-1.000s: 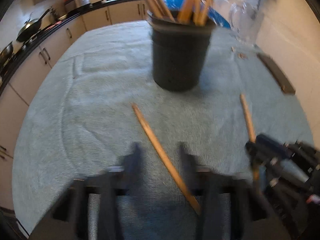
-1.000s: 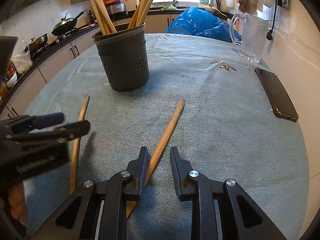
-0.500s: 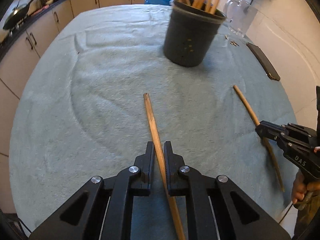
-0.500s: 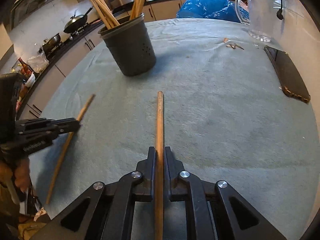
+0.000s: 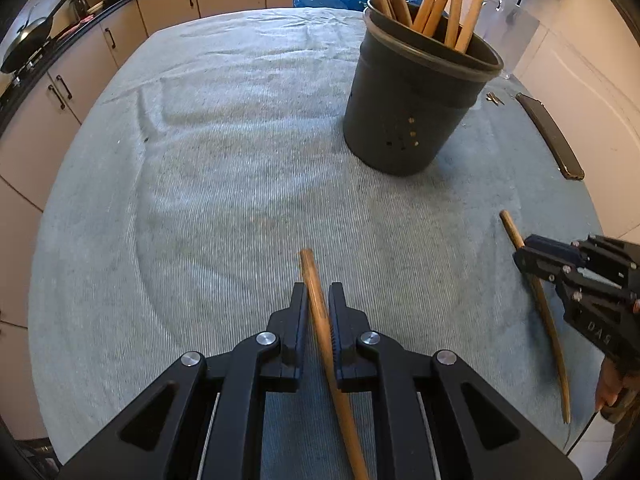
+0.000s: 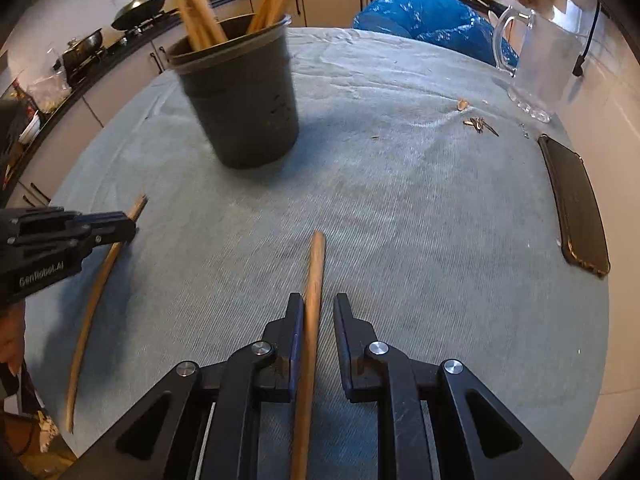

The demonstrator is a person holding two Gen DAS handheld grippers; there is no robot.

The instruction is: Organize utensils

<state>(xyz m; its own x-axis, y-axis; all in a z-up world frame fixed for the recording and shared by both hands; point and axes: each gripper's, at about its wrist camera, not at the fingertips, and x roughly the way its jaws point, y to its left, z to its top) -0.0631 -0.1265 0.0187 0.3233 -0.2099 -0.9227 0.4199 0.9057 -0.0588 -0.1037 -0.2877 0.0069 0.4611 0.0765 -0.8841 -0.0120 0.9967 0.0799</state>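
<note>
A dark grey utensil holder [image 5: 416,104] stands on the table with several wooden sticks in it; it also shows in the right wrist view [image 6: 240,92]. My left gripper [image 5: 318,300] is shut on a wooden stick [image 5: 320,312] and holds it lifted, tip forward. My right gripper [image 6: 316,312] holds another wooden stick [image 6: 314,300] between its fingers, against the left finger, with a small gap at the right one. Each gripper with its stick shows in the other's view: the right gripper [image 5: 520,258], the left gripper [image 6: 128,228].
A grey-blue cloth [image 5: 240,160] covers the table. A black phone [image 6: 576,200] lies at the right edge. A clear jug [image 6: 536,64] and small scraps [image 6: 480,124] are at the back right. A blue bag [image 6: 424,24] and kitchen counters lie behind.
Both grippers have closed on their sticks and lifted them, moving nearer the holder. The sticks now reach less far past the fingertips.
</note>
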